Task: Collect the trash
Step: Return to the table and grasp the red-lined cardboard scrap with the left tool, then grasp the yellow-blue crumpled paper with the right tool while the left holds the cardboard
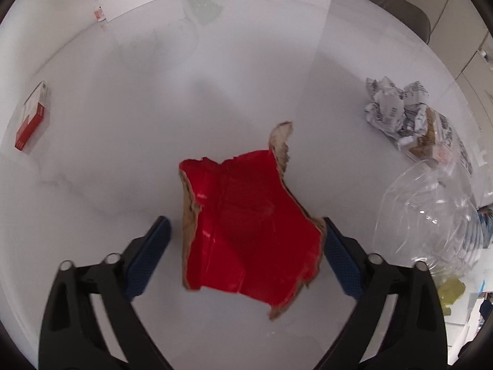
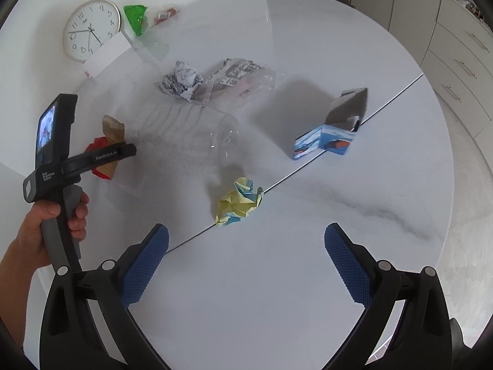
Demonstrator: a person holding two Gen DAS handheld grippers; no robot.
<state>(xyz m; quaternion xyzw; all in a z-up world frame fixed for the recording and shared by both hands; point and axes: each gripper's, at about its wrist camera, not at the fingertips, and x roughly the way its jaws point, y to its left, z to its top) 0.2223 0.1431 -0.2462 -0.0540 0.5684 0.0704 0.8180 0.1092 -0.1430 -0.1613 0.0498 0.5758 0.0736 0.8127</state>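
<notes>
Wide-open left gripper [image 1: 246, 252] straddles a torn red cardboard scrap [image 1: 246, 225] lying on the white table [image 1: 123, 108], one pad just beside its ragged edge; nothing is gripped yet. The flat, stiff piece may skid or buckle as the jaws close. The right gripper [image 2: 246, 259], also open and empty, hovers near a crumpled yellow paper ball [image 2: 238, 205]; its height above the table is hard to judge.

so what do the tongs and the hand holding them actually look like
Both tongs, left and right, have black plastic arms with silver rivets and blue cross-hatched pads. From the right wrist view, the left unit has a grey handle, white lettering and a small lit screen. The hand on it is bare, no sleeve visible.
</notes>
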